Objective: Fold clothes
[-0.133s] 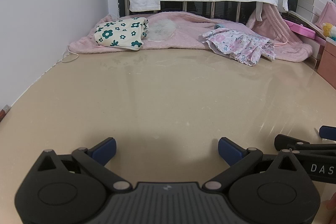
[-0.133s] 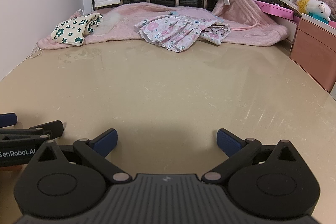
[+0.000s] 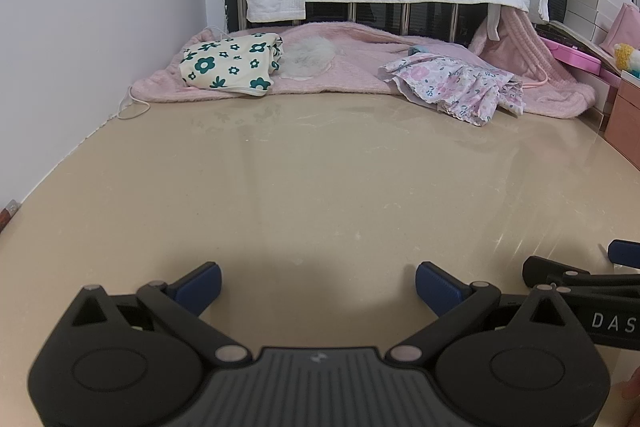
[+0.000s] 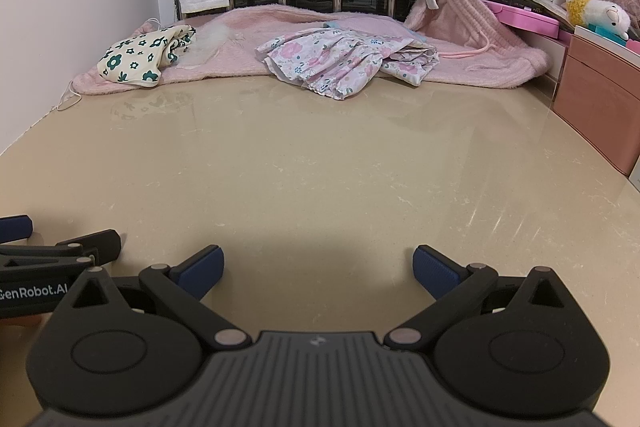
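left gripper (image 3: 318, 283): fingers spread wide, nothing held | right gripper (image 4: 316, 267): fingers spread wide, nothing held | pink floral garment (image 4: 344, 61): crumpled at far edge of beige table (image 4: 320, 167), on pink blanket (image 3: 352, 75) | green-flowered cloth (image 3: 230, 65): far left, well apart from both grippers

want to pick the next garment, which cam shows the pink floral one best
The right wrist view: the pink floral garment lies near the middle, large, ruffles clear. In the left wrist view it sits off to the right, smaller and more side-on.

2 crumpled floral garments (image 3: 456, 87) at table's far edge
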